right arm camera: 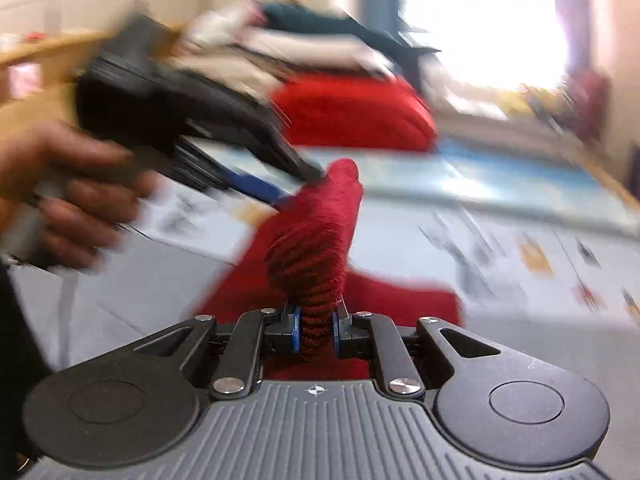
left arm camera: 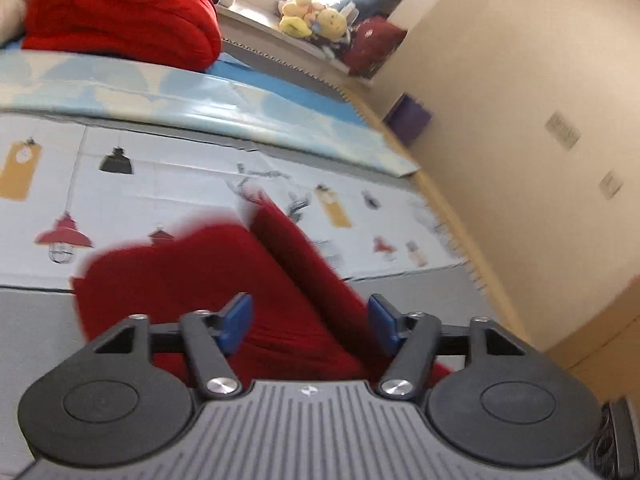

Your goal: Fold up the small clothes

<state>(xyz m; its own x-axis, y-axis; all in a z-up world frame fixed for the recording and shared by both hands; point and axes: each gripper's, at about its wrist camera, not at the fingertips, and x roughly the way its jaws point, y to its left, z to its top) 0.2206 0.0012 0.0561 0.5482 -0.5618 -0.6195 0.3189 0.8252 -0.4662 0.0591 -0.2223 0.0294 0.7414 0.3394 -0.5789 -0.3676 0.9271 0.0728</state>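
Gripping: my right gripper (right arm camera: 316, 330) has its blue pads pressed together on a bunched ridge of the dark red knit garment (right arm camera: 316, 240).
Left jaws: my left gripper (left arm camera: 310, 320) stands with pads apart, nothing pinched; from the right wrist view its tips are at the top of the raised ridge, whether touching I cannot tell for blur.
Garment: partly lifted, the rest lying on the lamp-print mat (left arm camera: 168, 184).
Further out: a folded red blanket (left arm camera: 120, 20) near the mat's far edge; plush toys (left arm camera: 312, 18) by the window.
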